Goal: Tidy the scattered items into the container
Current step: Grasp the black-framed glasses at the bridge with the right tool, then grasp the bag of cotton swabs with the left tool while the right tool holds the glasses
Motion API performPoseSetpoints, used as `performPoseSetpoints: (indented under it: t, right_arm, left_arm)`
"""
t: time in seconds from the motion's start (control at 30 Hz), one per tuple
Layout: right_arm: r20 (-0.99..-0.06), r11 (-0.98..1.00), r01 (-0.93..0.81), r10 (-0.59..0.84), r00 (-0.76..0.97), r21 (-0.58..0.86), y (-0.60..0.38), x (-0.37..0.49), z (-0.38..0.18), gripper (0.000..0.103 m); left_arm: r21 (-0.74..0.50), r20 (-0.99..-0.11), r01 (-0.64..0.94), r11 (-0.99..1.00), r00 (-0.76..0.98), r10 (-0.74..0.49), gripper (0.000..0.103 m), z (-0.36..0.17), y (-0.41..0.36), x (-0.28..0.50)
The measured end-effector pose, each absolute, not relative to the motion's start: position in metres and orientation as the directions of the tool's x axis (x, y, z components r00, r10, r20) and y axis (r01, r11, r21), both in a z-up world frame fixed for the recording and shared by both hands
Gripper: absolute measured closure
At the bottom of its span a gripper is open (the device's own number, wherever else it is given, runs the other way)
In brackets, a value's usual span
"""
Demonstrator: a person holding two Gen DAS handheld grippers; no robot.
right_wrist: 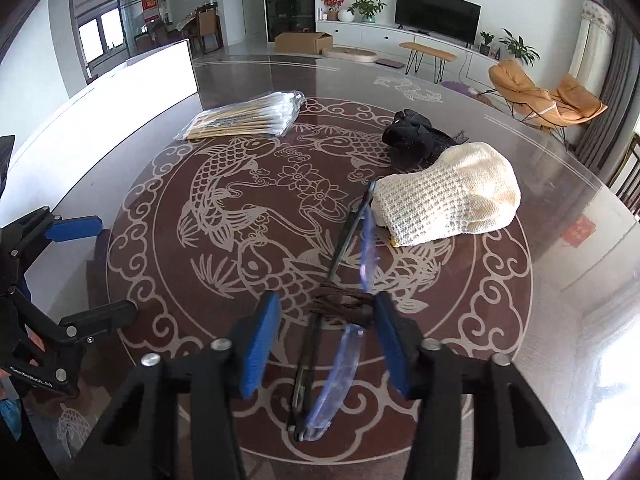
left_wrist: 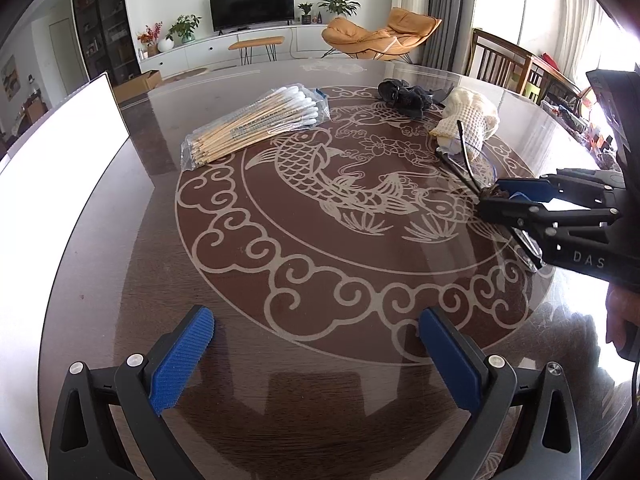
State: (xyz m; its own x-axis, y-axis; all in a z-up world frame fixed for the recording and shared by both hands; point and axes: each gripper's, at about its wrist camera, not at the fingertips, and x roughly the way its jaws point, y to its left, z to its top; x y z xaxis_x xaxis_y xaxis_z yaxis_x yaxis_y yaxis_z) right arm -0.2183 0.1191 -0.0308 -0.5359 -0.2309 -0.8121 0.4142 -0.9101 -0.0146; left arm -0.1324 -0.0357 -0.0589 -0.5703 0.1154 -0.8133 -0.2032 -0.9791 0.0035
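The pair of folded spectacles (right_wrist: 348,356), with thin dark frames, clear bluish lenses and a brown wrapping at the middle, sits between the blue ribbed pads (right_wrist: 258,344) of the right gripper (right_wrist: 326,300). In the left wrist view the right gripper (left_wrist: 500,196) has its jaws drawn close together on that wrapped middle, so it is gripping the spectacles (left_wrist: 468,160), whose arms stick out past the fingertips. Whether they are lifted clear of the surface cannot be told.

Just beyond the spectacles lies a cream knitted cloth piece (right_wrist: 448,204), and touching its far side is a crumpled black fabric item (right_wrist: 416,136). Well apart from these, towards the far left, lies a clear plastic bag of wooden-stemmed cotton swabs (right_wrist: 248,116).

All of this rests on a round, glossy dark-brown worktop (right_wrist: 560,200) printed with pale fish, flowers and cloud scrolls. The white, straight-walled container (right_wrist: 160,68) stands at the worktop's left edge, beside the swab bag; its inside is not visible.

The left gripper (left_wrist: 316,320) hovers low over a bare part of the worktop with its jaws spread wide and nothing between them.
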Motion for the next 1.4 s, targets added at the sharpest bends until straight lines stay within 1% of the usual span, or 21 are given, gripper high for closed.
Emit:
performPoseSetpoints:
  t: [0.17, 0.23, 0.27, 0.33, 0.37, 0.43, 0.47, 0.53, 0.63, 0.73, 0.8, 0.83, 0.9, 0.97, 1.0, 1.03, 1.07, 1.1, 1.23, 1.37, 1.4]
  right_arm:
    - [-0.781, -0.912, 0.409, -0.230, -0.581, -0.036, 0.119, -0.210, -0.031, 0.073]
    - [-0.779, -0.912, 0.408, -0.221, -0.587, -0.049, 0.118, -0.209, -0.030, 0.073]
    - [-0.779, -0.912, 0.408, -0.220, -0.587, -0.050, 0.118, -0.209, -0.030, 0.073]
    - [-0.780, -0.912, 0.408, -0.224, -0.585, -0.044, 0.119, -0.209, -0.030, 0.073]
    - [-0.780, -0.912, 0.408, -0.228, -0.583, -0.038, 0.120, -0.209, -0.030, 0.073]
    - [-0.780, -0.913, 0.407, -0.230, -0.582, -0.034, 0.121, -0.210, -0.030, 0.073]
    - [-0.780, -0.913, 0.406, -0.228, -0.582, -0.036, 0.121, -0.210, -0.029, 0.073]
    - [-0.780, -0.914, 0.404, -0.224, -0.584, -0.040, 0.121, -0.210, -0.029, 0.073]
    - [-0.779, -0.917, 0.395, -0.216, -0.589, -0.045, 0.121, -0.210, -0.029, 0.073]
    - [-0.780, -0.922, 0.386, -0.216, -0.587, -0.035, 0.123, -0.211, -0.029, 0.073]
    - [-0.780, -0.924, 0.381, -0.220, -0.585, -0.025, 0.125, -0.211, -0.029, 0.073]
    - [-0.780, -0.925, 0.380, -0.221, -0.585, -0.022, 0.125, -0.211, -0.029, 0.073]
    - [-0.780, -0.925, 0.380, -0.219, -0.586, -0.025, 0.125, -0.211, -0.029, 0.073]
    - [-0.780, -0.925, 0.379, -0.219, -0.586, -0.026, 0.124, -0.211, -0.029, 0.073]
    - [-0.780, -0.925, 0.378, -0.218, -0.587, -0.025, 0.125, -0.211, -0.029, 0.073]
    - [-0.780, -0.926, 0.376, -0.217, -0.587, -0.026, 0.125, -0.210, -0.029, 0.073]
    - [-0.780, -0.927, 0.374, -0.215, -0.588, -0.026, 0.125, -0.210, -0.029, 0.073]
    - [-0.780, -0.927, 0.374, -0.215, -0.588, -0.026, 0.125, -0.210, -0.029, 0.073]
    - [-0.778, -0.926, 0.375, -0.212, -0.592, -0.033, 0.124, -0.208, -0.028, 0.073]
    - [-0.780, -0.917, 0.398, -0.240, -0.578, -0.013, 0.123, -0.184, -0.028, 0.072]
    - [-0.779, -0.917, 0.398, -0.236, -0.580, -0.019, 0.123, -0.177, -0.028, 0.072]
  left_arm:
    - [0.005, -0.814, -0.204, -0.979, -0.569, 0.115, 0.000, -0.059, -0.036, -0.132]
    - [0.007, -0.830, -0.230, -0.973, -0.545, 0.123, 0.000, -0.058, -0.036, -0.133]
    - [0.021, -0.835, -0.244, -0.970, -0.538, 0.117, 0.000, -0.056, -0.037, -0.139]
    - [0.076, -0.803, -0.239, -0.968, -0.591, 0.083, 0.000, -0.043, -0.045, -0.154]
    - [0.069, -0.776, -0.254, -0.965, -0.621, 0.108, 0.000, -0.033, -0.052, -0.164]
    - [-0.023, -0.733, -0.326, -0.945, -0.637, 0.238, 0.000, -0.016, -0.066, -0.195]
    - [-0.072, -0.728, -0.361, -0.930, -0.618, 0.296, 0.000, -0.013, -0.072, -0.216]
    - [-0.097, -0.745, -0.390, -0.916, -0.582, 0.327, 0.000, -0.014, -0.076, -0.259]
    - [-0.038, -0.774, -0.474, -0.880, -0.543, 0.326, 0.000, -0.019, -0.068, -0.301]
    - [0.034, -0.780, -0.594, -0.804, -0.518, 0.350, 0.000, -0.027, -0.048, -0.315]
    - [0.026, -0.803, -0.679, -0.734, -0.451, 0.389, 0.000, -0.039, -0.033, -0.319]
    - [0.027, -0.822, -0.702, -0.711, -0.421, 0.384, 0.000, -0.047, -0.027, -0.320]
    - [0.024, -0.834, -0.701, -0.713, -0.407, 0.372, 0.000, -0.054, -0.023, -0.323]
    - [-0.001, -0.840, -0.608, -0.794, -0.430, 0.330, 0.005, -0.054, -0.029, -0.331]
    - [0.001, -0.834, -0.557, -0.830, -0.459, 0.307, 0.024, -0.052, -0.033, -0.331]
    - [0.004, -0.826, -0.513, -0.859, -0.485, 0.286, 0.041, -0.050, -0.036, -0.329]
    - [0.005, -0.824, -0.478, -0.878, -0.500, 0.267, 0.046, -0.048, -0.037, -0.325]
    - [0.005, -0.824, -0.452, -0.892, -0.506, 0.253, 0.053, -0.047, -0.038, -0.319]
    - [-0.013, -0.837, -0.372, -0.928, -0.503, 0.214, 0.055, -0.041, -0.038, -0.267]
    - [-0.059, -0.848, -0.268, -0.962, -0.495, 0.190, 0.055, -0.034, -0.044, -0.185]
    - [-0.060, -0.847, -0.250, -0.967, -0.499, 0.181, 0.050, -0.036, -0.043, -0.169]
